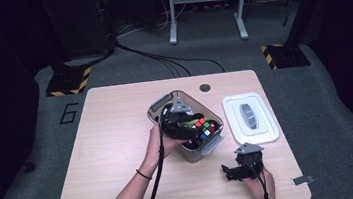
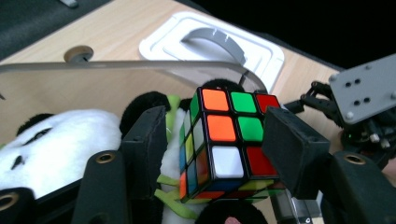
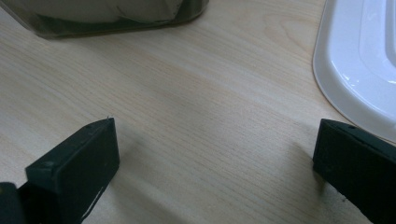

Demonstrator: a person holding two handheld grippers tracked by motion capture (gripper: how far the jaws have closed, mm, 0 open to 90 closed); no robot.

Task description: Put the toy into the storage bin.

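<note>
Wood-grain desk [image 1: 113,137] in the high view, with a clear plastic box [image 1: 160,104] near its middle and a flat white plastic lid [image 1: 250,119] lying just beside it on the right. Left claw [image 1: 187,123] reaching down into the box, at the colourful puzzle cube [image 1: 205,128] near the right-hand end. Right claw [image 1: 229,170] low over bare desk near the front edge, well apart from the box. Best left parked there, clear of the lid and the working hand.

Left claw view: puzzle cube [image 2: 229,140] square between the two black pads, resting against a black-and-white panda plush [image 2: 60,144] inside the box. Jaws about half open; right pad at the cube's red-and-green face, left pad short of it with green plush trim showing in the gap. No firm hold yet, by the look of it. For a clean grip, centre the claw so both pads meet opposite flat faces together, not an edge or corner. Keep the left pad off the plush, or soft fabric gets pinched in and the cube may twist. Close evenly, then lift straight up, clear of the box wall.

Right claw view: jaws spread wide over bare desk [image 3: 210,93], nothing between them, with the lid's rim to the right and the box's base at the top.
</note>
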